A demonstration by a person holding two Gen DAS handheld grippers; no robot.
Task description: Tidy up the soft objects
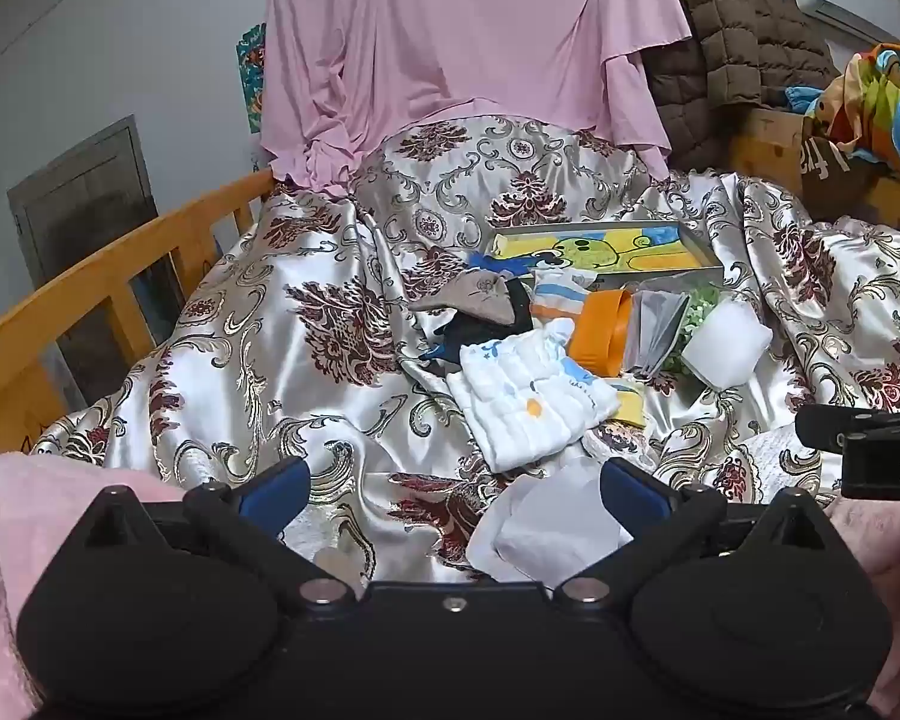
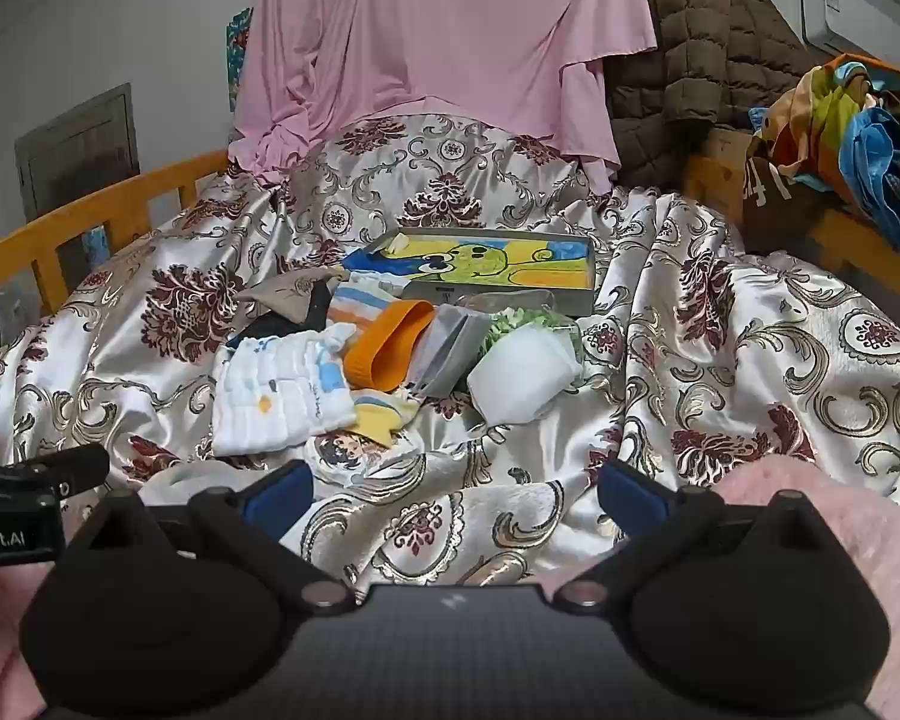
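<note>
We held both tongs low over the bed. The left gripper (image 1: 450, 495) stood spread as wide as it goes, gripping nothing; the right gripper (image 2: 453, 495) likewise gaped empty. Just ahead of the left one lay a white tissue (image 1: 546, 531) on the satin bedspread (image 1: 282, 372). Farther ahead of both sat the heap of soft things: a white quilted cloth (image 2: 282, 402), an orange piece (image 2: 387, 348), a white pouch (image 2: 522, 381). Beyond the heap rested a picture tray (image 2: 492, 267), and past it a pink garment (image 2: 444, 42).
</note>
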